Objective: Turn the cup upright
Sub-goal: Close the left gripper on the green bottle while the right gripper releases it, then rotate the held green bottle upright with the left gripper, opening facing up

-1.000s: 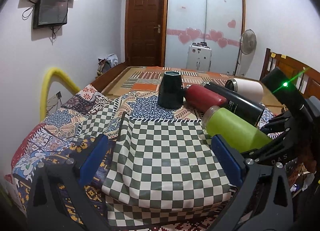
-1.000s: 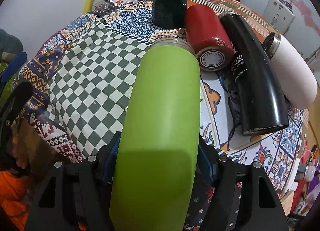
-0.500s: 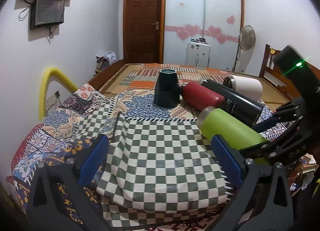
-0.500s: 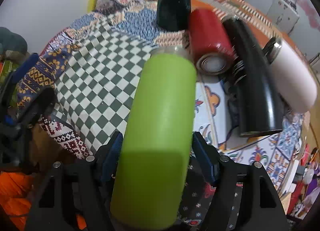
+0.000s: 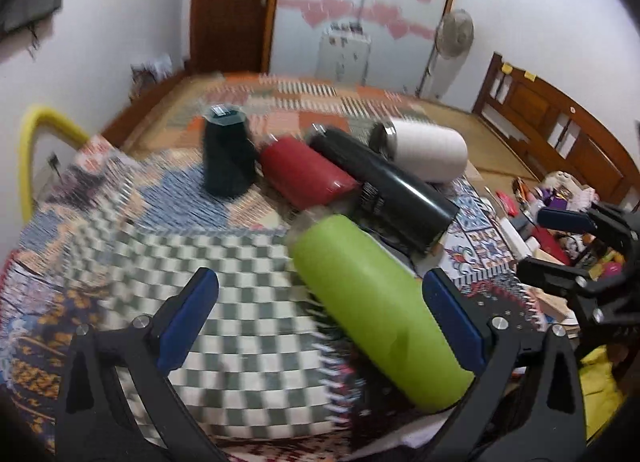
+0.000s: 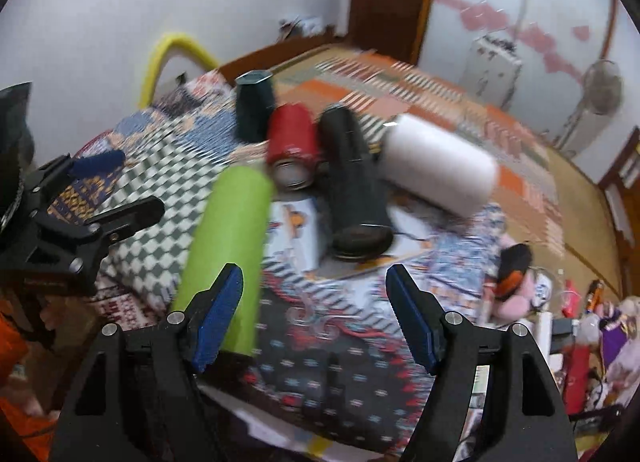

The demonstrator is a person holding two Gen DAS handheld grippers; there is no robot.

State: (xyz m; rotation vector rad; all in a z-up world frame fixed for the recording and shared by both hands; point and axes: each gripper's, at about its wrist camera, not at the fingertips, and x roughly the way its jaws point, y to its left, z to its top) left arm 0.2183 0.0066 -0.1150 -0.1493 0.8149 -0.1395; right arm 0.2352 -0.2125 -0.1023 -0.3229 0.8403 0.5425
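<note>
Blurrily, the left wrist view shows the left gripper [image 5: 318,312] spread wide with nothing between its blue pads, above a checkered cloth [image 5: 224,286]. A lime-green cup [image 5: 376,302] lies on its side near the right pad. Beyond lie a red cup [image 5: 306,174], a black flask [image 5: 392,190] with unreadable white lettering, and a white cup [image 5: 428,150]; a dark green cup [image 5: 228,158] stands inverted.

From the right wrist view, the right gripper [image 6: 314,308] gapes empty, the lime-green cup [image 6: 228,246] just beside its left pad.
</note>
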